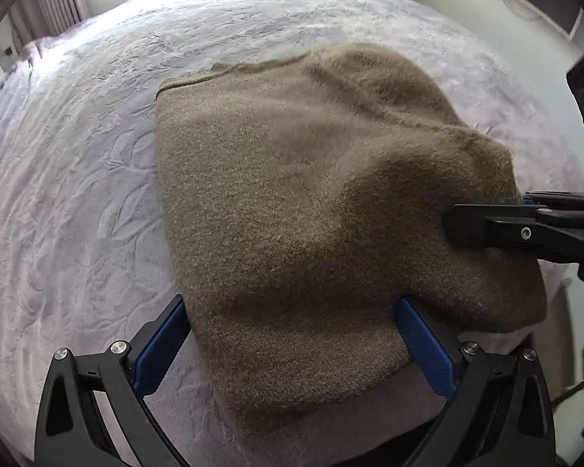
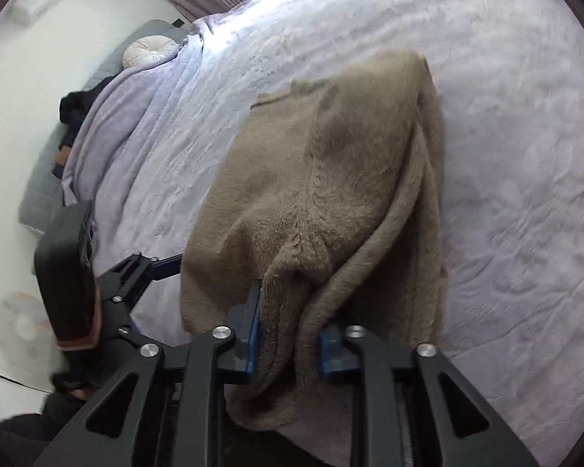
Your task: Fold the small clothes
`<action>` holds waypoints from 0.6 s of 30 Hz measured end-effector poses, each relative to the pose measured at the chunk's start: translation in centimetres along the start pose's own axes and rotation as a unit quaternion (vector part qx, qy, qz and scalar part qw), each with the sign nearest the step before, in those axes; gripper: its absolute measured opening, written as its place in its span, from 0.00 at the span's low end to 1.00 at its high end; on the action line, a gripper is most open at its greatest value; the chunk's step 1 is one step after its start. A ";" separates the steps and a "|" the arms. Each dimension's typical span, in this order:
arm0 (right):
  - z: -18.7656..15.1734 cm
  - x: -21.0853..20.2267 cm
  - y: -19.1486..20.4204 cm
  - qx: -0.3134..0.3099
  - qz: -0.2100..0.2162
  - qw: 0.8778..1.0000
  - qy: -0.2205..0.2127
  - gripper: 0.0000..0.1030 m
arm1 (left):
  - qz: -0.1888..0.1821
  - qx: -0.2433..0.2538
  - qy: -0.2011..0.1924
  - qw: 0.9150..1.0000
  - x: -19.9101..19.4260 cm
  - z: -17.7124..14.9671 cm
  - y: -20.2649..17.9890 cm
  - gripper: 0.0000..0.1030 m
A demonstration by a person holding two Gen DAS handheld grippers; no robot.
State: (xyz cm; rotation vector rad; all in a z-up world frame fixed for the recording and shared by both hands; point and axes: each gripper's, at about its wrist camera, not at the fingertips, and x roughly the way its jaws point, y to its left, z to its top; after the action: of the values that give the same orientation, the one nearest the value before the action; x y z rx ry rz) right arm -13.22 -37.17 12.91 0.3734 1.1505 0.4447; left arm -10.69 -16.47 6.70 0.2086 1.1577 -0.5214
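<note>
Daylight from the far side, blown out along my bed (image 1: 97,155).
Both my fisheye views bend and darken at the rims; the sweater (image 2: 323,179) looks softly motion-blurred, shadowed underneath.

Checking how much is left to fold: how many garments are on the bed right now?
1: a brown knit sweater lying on the lilac bedspread, its right edge pinched by the right gripper. Dark clothing heaped beside the bed may hide more.

Sweater (image 1: 292,202) on bedspread (image 1: 78,194)
</note>
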 end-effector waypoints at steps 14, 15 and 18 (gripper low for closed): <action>0.6 -5.0 1.0 -0.082 -0.109 0.988 -0.066 0.66 | -0.046 0.016 -0.064 0.997 -3.9 1.0 -0.1 1.00; 0.9 -5.9 2.4 -0.107 -0.111 0.984 -0.085 0.67 | -0.054 0.012 -0.076 0.996 -4.4 1.3 0.1 1.00; 2.5 -5.5 5.0 -0.153 -0.071 0.980 -0.105 0.71 | -0.073 -0.005 -0.067 0.995 -3.2 2.1 0.2 1.00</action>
State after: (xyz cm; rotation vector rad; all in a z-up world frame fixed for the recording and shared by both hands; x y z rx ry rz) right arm -13.50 -35.91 20.68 0.0661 0.8803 0.4379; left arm -9.85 -16.23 10.43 0.0789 1.0501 -0.6486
